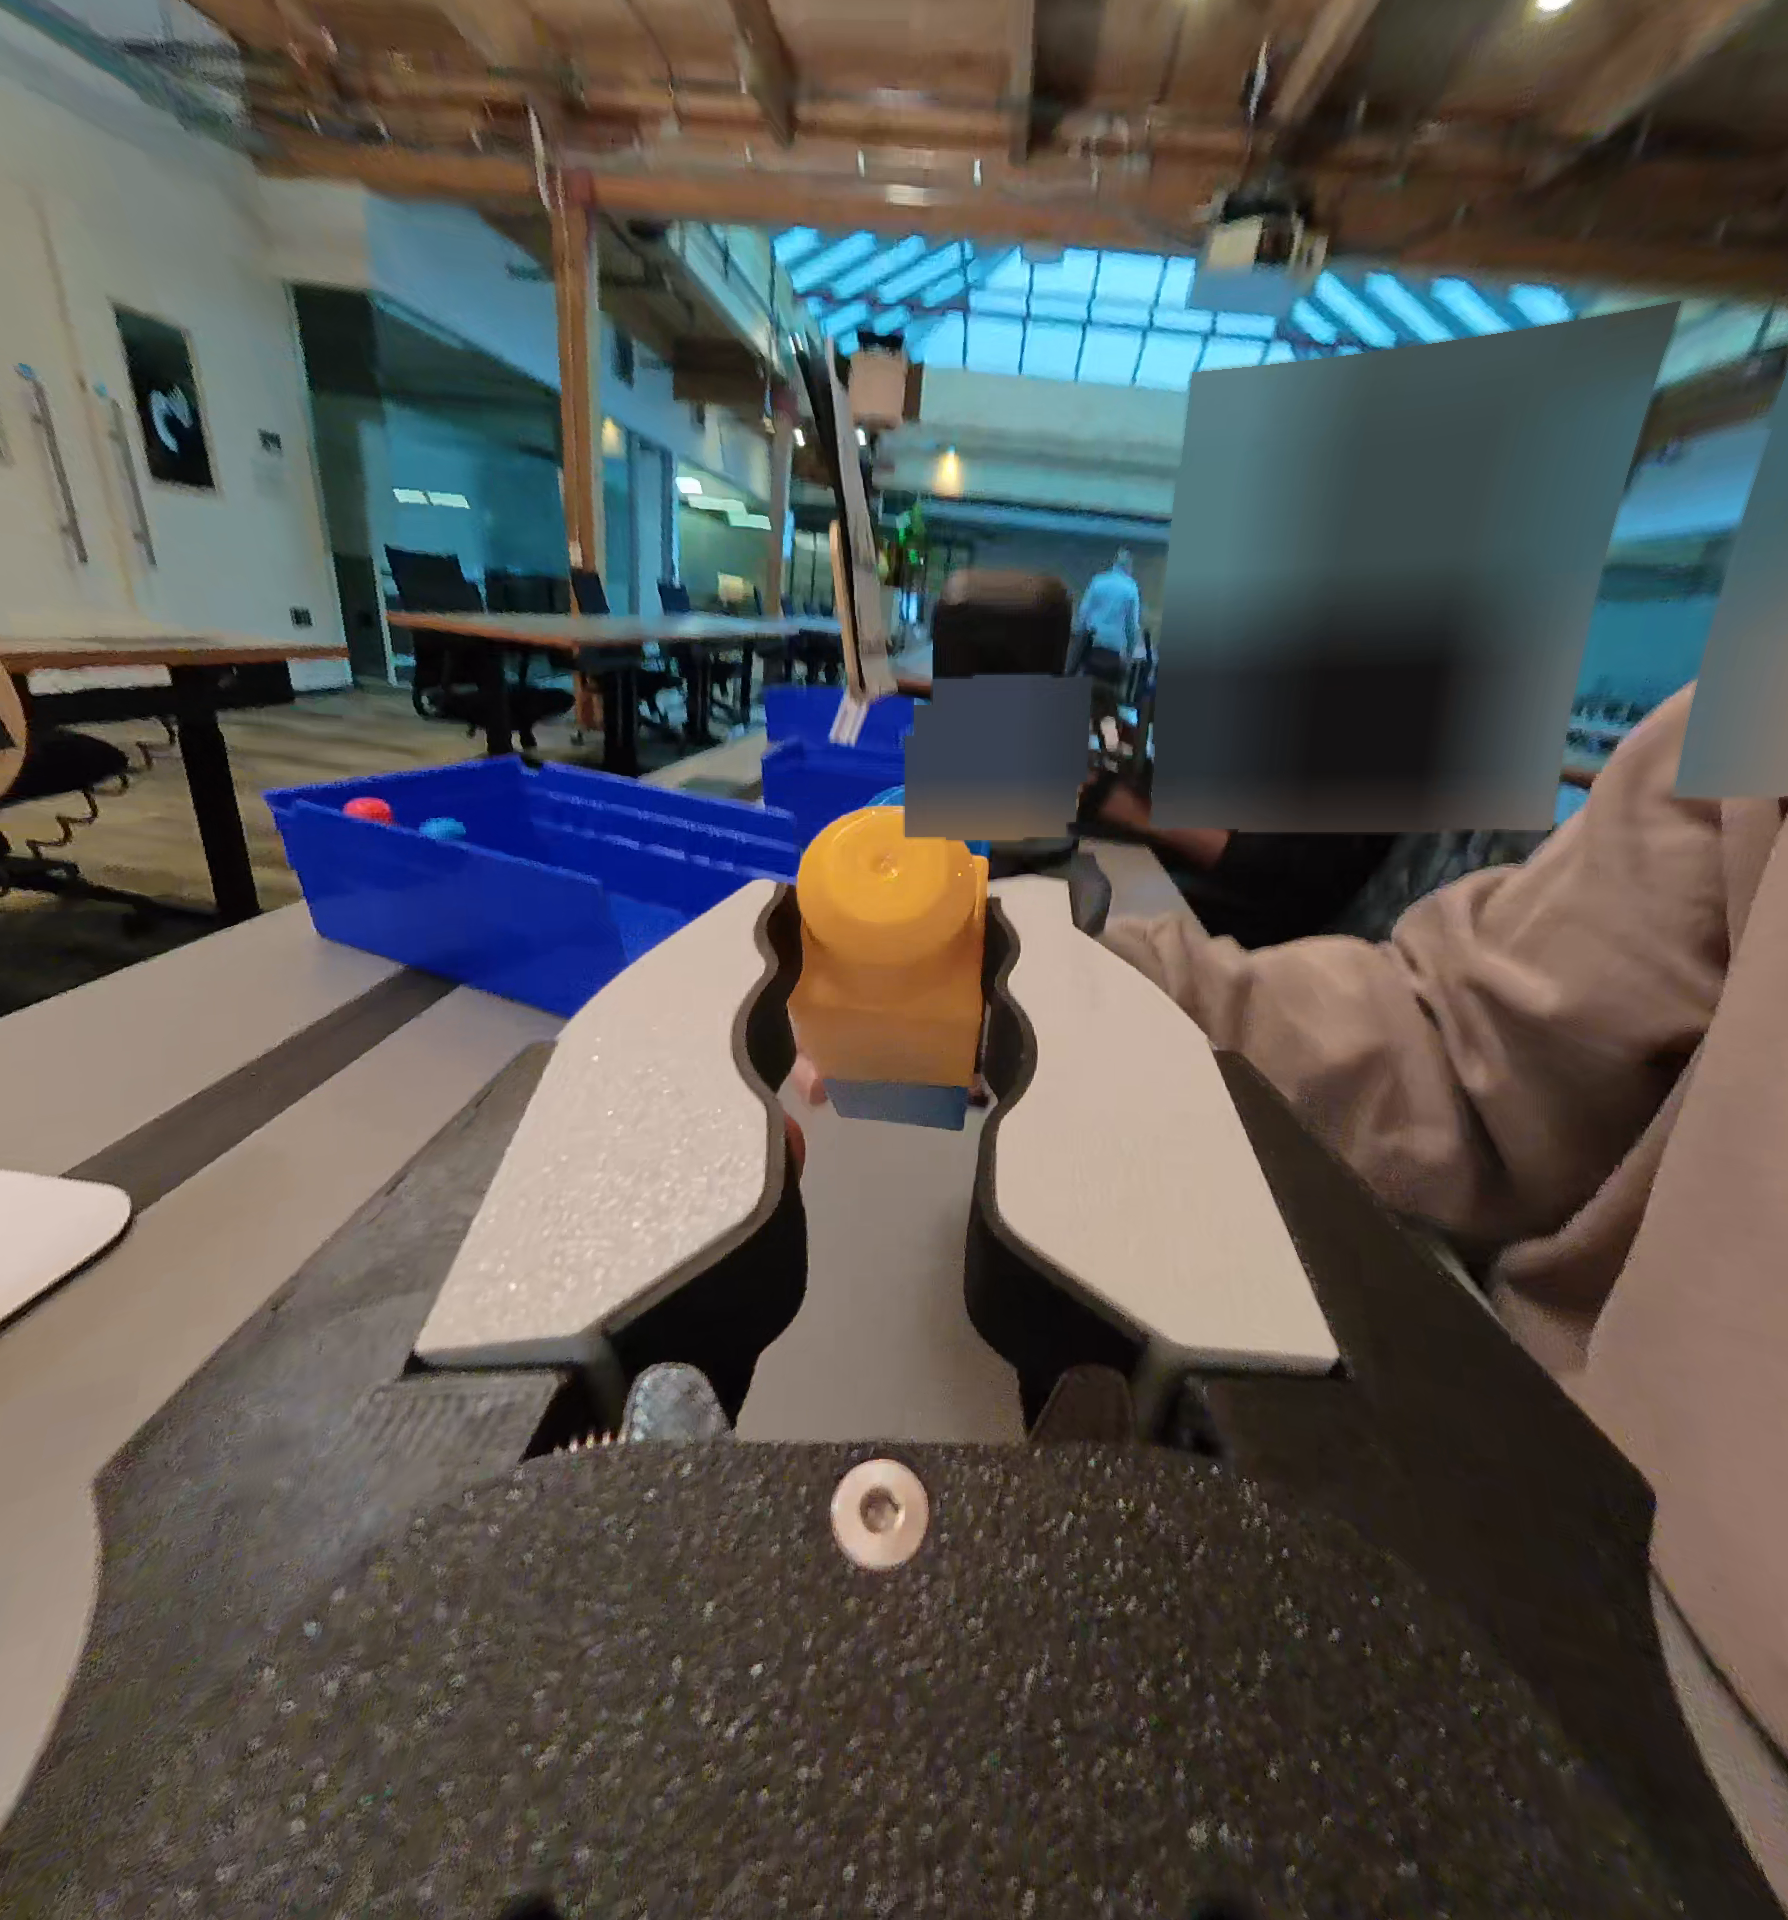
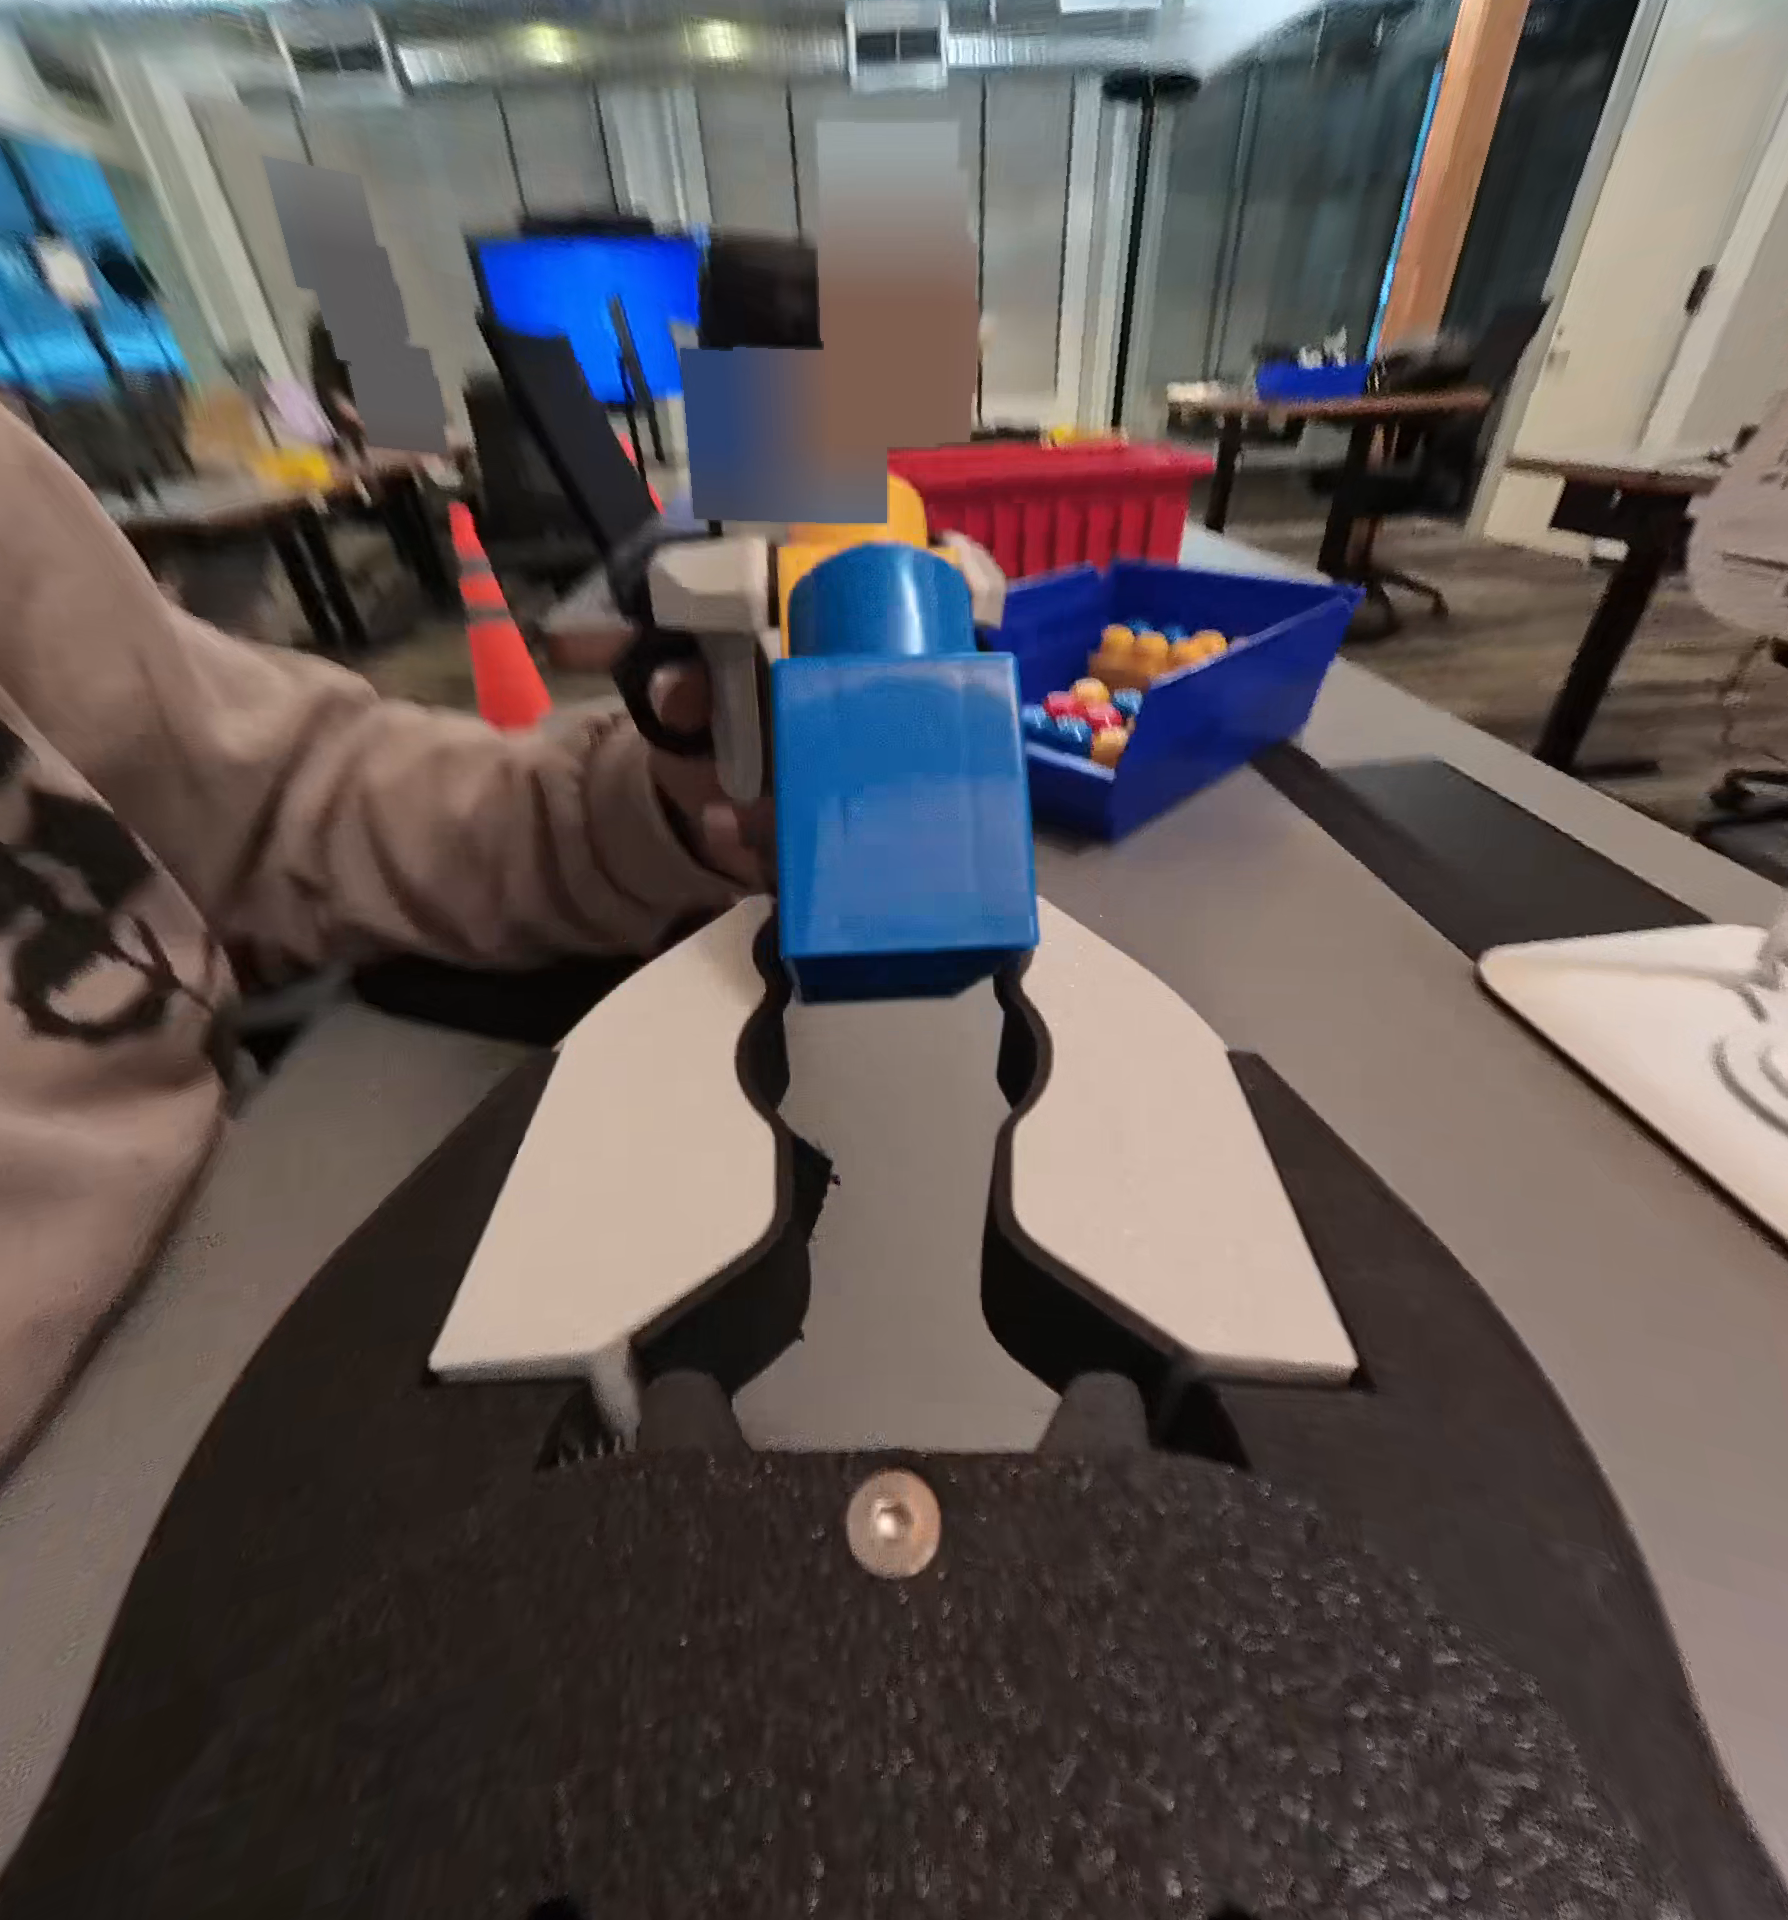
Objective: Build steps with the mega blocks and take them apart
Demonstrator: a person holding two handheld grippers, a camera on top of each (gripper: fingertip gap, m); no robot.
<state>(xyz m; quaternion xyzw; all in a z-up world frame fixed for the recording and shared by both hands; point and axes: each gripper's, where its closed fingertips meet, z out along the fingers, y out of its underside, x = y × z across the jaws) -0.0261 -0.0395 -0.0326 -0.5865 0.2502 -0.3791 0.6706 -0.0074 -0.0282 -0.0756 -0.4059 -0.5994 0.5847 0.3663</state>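
Blue bin (image 2: 1196,717): mixed blocks (image 2: 1118,686) | left fingers (image 1: 765,997) grip orange block (image 1: 885,966); right fingers (image 2: 1108,1029) grip blue block (image 2: 900,810)

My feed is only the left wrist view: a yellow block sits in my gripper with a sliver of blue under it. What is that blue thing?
Observer: It is a blue block, pinched at the fingertips of the right gripper.
Operator: Which way does its stud point?
Observer: Away from the right gripper, toward the yellow block in the left gripper. I cannot tell whether the two blocks are joined.
Operator: Any spare blocks nearby?
Observer: Yes. A blue bin on the table beyond holds a heap of yellow, red and blue loose blocks.
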